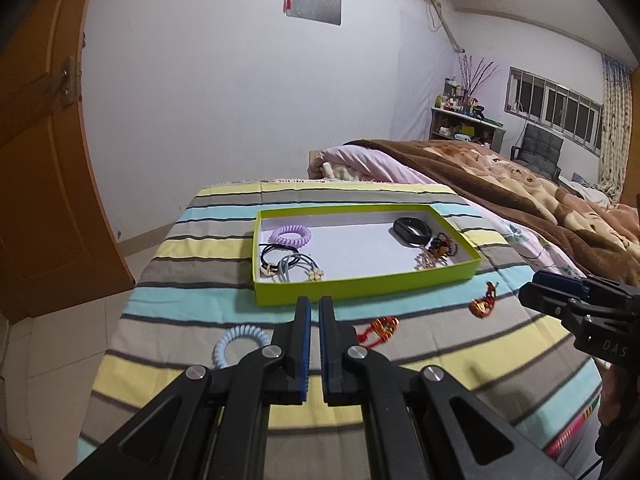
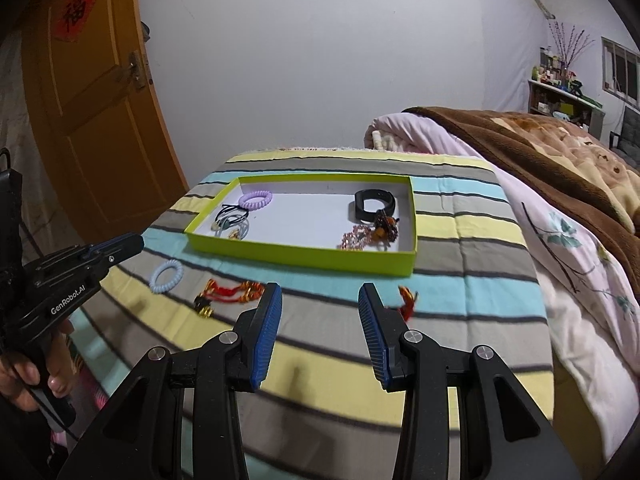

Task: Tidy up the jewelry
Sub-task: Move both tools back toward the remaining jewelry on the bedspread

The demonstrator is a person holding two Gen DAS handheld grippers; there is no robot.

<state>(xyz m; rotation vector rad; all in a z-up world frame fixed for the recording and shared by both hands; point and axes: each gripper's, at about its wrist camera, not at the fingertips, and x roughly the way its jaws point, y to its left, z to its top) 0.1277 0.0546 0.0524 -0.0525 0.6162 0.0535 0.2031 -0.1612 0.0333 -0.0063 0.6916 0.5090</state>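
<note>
A lime-green tray (image 1: 360, 286) (image 2: 304, 254) lies on the striped cloth. It holds a purple coil hair tie (image 1: 291, 235) (image 2: 256, 200), black and grey hair ties (image 1: 290, 266) (image 2: 232, 220), a black band (image 1: 412, 231) (image 2: 374, 202) and beaded pieces (image 1: 436, 252) (image 2: 372, 234). Outside it lie a pale blue coil tie (image 1: 240, 344) (image 2: 166, 276), a red-and-gold bracelet (image 1: 382, 330) (image 2: 232, 294) and a small orange-red charm (image 1: 484, 302) (image 2: 408, 300). My left gripper (image 1: 315, 308) (image 2: 136, 242) is nearly shut and empty, above the cloth in front of the tray. My right gripper (image 2: 320, 294) (image 1: 532, 286) is open and empty, just left of the charm.
The striped cloth (image 2: 440, 320) covers the end of a bed. A pink quilt (image 2: 560, 240) and brown blanket (image 2: 540, 152) lie to the right. An orange door (image 2: 92, 100) stands at the left, with tiled floor (image 1: 52, 360) below the bed's left edge.
</note>
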